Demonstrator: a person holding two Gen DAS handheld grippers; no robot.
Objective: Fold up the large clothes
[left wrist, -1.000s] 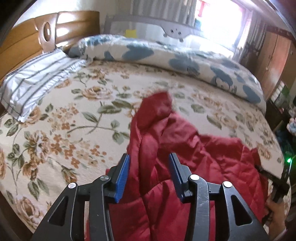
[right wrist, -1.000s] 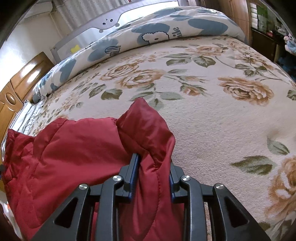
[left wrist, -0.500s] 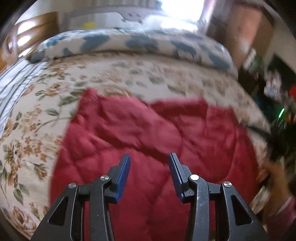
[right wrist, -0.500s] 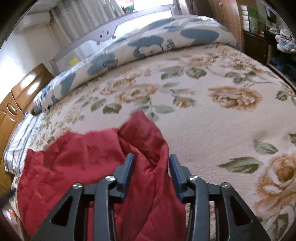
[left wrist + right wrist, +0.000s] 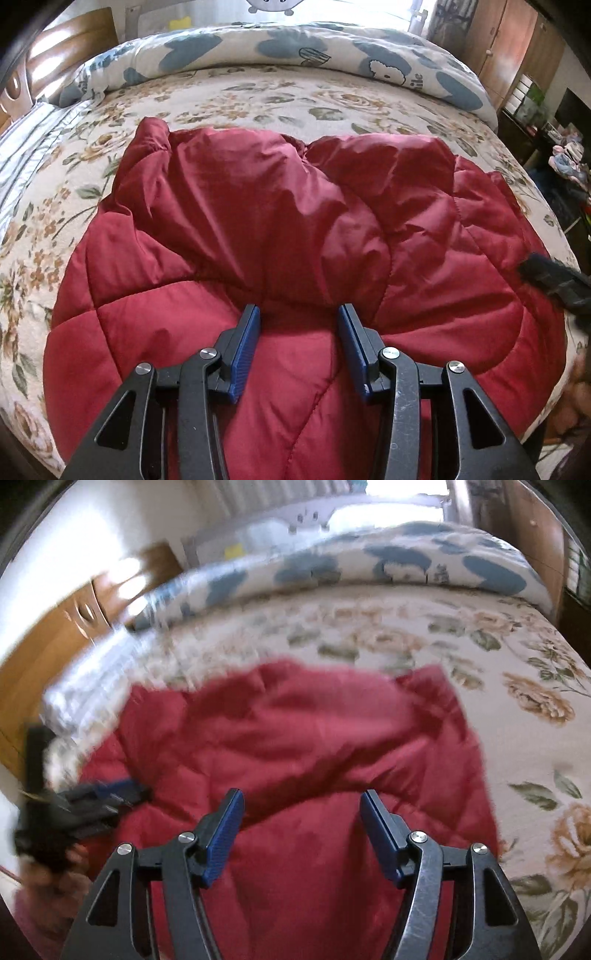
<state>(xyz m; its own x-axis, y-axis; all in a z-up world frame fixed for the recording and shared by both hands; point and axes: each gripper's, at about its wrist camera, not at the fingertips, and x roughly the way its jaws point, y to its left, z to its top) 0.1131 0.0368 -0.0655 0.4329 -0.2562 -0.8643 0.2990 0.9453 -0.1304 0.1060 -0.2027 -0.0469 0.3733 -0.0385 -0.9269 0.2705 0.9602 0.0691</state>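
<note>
A red quilted jacket (image 5: 280, 236) lies spread on the floral bedspread (image 5: 258, 96), its far half rumpled into two folds. My left gripper (image 5: 299, 314) hangs over the jacket's near middle, open, with no cloth pinched between its blue pads. In the blurred right wrist view the same red jacket (image 5: 314, 738) fills the centre. Above it my right gripper (image 5: 301, 799) has its jaws opening wide, and nothing is between them. The left gripper (image 5: 110, 794) shows at that view's left edge, held by a hand.
A rolled blue-and-white duvet (image 5: 295, 48) lies along the far side of the bed. A striped pillow (image 5: 29, 136) and wooden headboard (image 5: 70, 44) are at the left. A wardrobe (image 5: 517, 44) and cluttered shelves stand at the right.
The right gripper let go of the red fold it was pinching and pulled back with its jaws spreading. The left gripper swung over the jacket and dropped closer, and the jacket now lies flatter.
</note>
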